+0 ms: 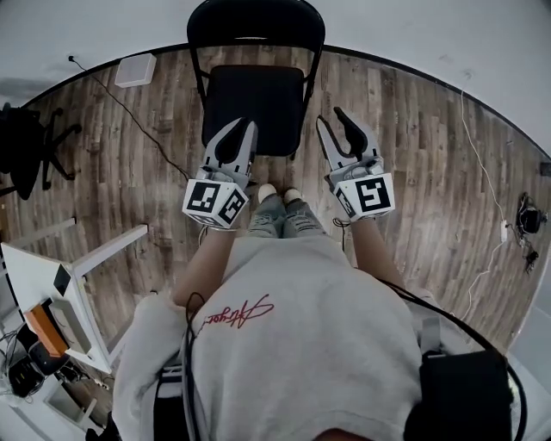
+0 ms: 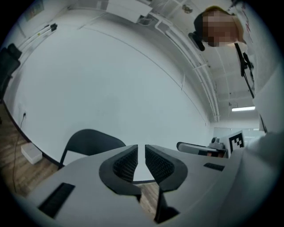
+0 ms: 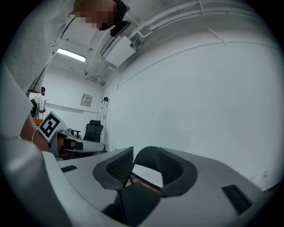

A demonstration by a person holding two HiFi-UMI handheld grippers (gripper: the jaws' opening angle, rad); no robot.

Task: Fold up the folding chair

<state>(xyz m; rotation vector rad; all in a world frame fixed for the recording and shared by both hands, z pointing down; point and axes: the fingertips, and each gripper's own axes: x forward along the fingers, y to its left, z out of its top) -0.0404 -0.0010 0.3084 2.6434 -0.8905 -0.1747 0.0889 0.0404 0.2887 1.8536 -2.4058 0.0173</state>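
The black folding chair (image 1: 254, 103) stands unfolded on the wood floor in front of me, its backrest (image 1: 256, 21) toward the white wall. My left gripper (image 1: 241, 127) hovers over the seat's front left part, jaws shut with nothing between them. My right gripper (image 1: 330, 116) is just off the seat's right edge, jaws open and empty. In the left gripper view the left gripper (image 2: 141, 148) points level at the wall, with the backrest (image 2: 91, 139) to its left. In the right gripper view the right gripper (image 3: 134, 156) stands open, dark chair parts (image 3: 133, 197) showing below its jaws.
A white box (image 1: 135, 71) lies on the floor by the wall at the left, with a cable running from it. A black office chair (image 1: 26, 146) and a white desk (image 1: 52, 284) are at the left. Cables (image 1: 504, 228) trail at the right. The person's feet (image 1: 275, 194) stand just before the chair.
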